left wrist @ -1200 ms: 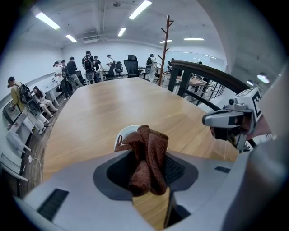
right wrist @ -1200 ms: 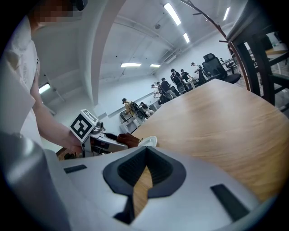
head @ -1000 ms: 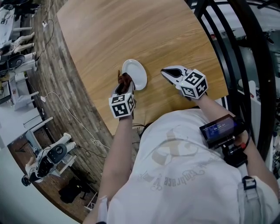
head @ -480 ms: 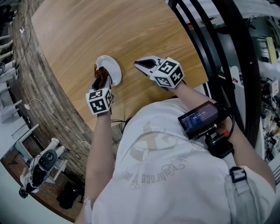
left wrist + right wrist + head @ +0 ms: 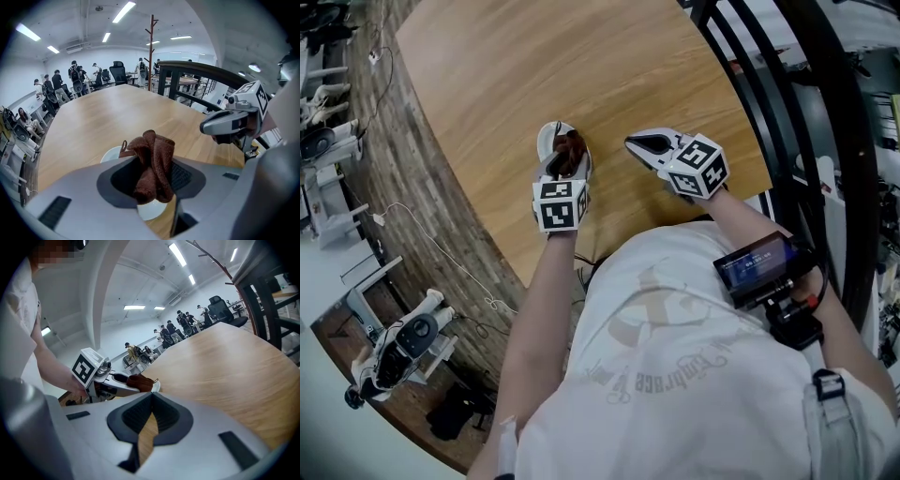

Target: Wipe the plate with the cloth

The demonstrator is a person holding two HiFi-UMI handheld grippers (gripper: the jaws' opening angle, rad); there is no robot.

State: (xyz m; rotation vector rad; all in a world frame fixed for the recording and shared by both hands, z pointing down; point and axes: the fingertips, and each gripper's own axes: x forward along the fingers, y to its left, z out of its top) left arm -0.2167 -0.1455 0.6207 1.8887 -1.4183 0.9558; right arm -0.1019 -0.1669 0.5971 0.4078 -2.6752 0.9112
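A small white plate [image 5: 546, 140] lies on the wooden table [image 5: 581, 66] near its front edge, mostly covered by my left gripper [image 5: 567, 156]. That gripper is shut on a bunched brown cloth [image 5: 571, 147], which sits over the plate. In the left gripper view the cloth [image 5: 152, 164] fills the jaws, with the plate [image 5: 108, 154] showing behind and below. My right gripper [image 5: 639, 143] hovers to the right of the plate, shut and holding nothing. The right gripper view shows the left gripper [image 5: 110, 379], the cloth [image 5: 139, 380] and a sliver of plate [image 5: 156, 386].
A black metal railing [image 5: 750, 56] runs along the table's right side. The table's curved edge [image 5: 478, 206] drops to a wood-patterned floor with a cable [image 5: 441, 244] and other equipment [image 5: 403, 342] on it. People stand far off [image 5: 75, 77] across the room.
My left gripper has carried the cloth from the plate's left rim to over its middle. The right gripper has stayed beside the plate. The head camera has shifted.
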